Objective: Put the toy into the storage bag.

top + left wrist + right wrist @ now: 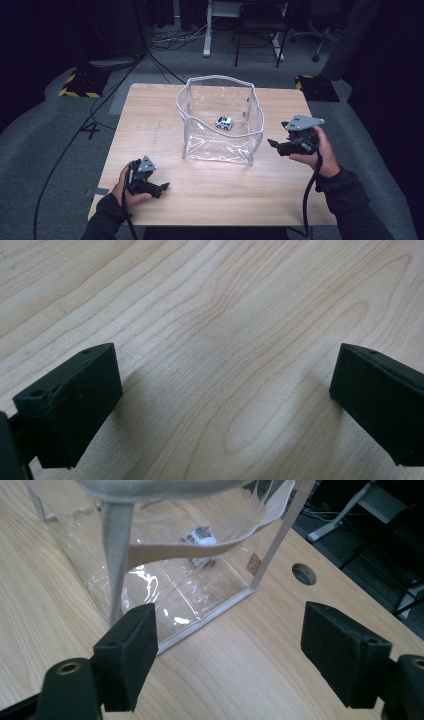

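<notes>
The clear plastic bag (220, 122) is standing upright and open-topped near the middle of the counter (150, 130), with the small toy car (224, 122) sitting inside it on its floor, so the loading step looks done and what seems left is handling or closing the bag. The right gripper (278, 145) is hovering just beside the bag's right wall, jaws spread and empty. The left gripper (161, 188) is resting near the counter's front edge, well apart from the bag, jaws likewise spread and pinching nothing.

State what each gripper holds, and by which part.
Nothing. Left gripper open over bare table; right gripper open beside the bag, not touching.
</notes>
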{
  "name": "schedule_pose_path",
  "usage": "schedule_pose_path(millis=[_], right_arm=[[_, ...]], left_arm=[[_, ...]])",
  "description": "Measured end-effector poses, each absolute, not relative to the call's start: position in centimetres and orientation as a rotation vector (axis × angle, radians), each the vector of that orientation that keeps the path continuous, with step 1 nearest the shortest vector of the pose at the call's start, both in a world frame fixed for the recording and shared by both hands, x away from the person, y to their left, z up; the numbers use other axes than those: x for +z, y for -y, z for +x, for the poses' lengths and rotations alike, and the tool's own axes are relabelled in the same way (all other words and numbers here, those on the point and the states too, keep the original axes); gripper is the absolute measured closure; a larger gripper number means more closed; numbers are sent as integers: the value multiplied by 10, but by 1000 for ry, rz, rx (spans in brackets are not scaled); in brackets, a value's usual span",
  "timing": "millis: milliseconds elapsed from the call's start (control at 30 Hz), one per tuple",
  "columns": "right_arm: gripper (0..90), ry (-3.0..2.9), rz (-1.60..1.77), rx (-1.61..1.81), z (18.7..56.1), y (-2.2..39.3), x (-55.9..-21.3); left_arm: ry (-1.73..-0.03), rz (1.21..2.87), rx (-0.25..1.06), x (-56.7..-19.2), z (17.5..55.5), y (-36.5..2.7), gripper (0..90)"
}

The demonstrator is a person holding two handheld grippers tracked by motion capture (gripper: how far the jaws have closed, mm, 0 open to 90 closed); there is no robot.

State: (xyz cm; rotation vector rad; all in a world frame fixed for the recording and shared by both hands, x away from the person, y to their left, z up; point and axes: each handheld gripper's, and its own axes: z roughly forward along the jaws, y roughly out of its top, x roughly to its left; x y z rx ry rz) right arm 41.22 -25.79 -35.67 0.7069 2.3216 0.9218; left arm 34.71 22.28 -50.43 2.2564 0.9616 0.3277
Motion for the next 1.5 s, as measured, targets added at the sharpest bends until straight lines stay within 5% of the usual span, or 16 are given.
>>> schedule_pose_path(millis=[1500], right_arm=[[241,-2357,897,809,402,294,-441]], left_arm=[[-961,2256,327,-504,347,-223,6]])
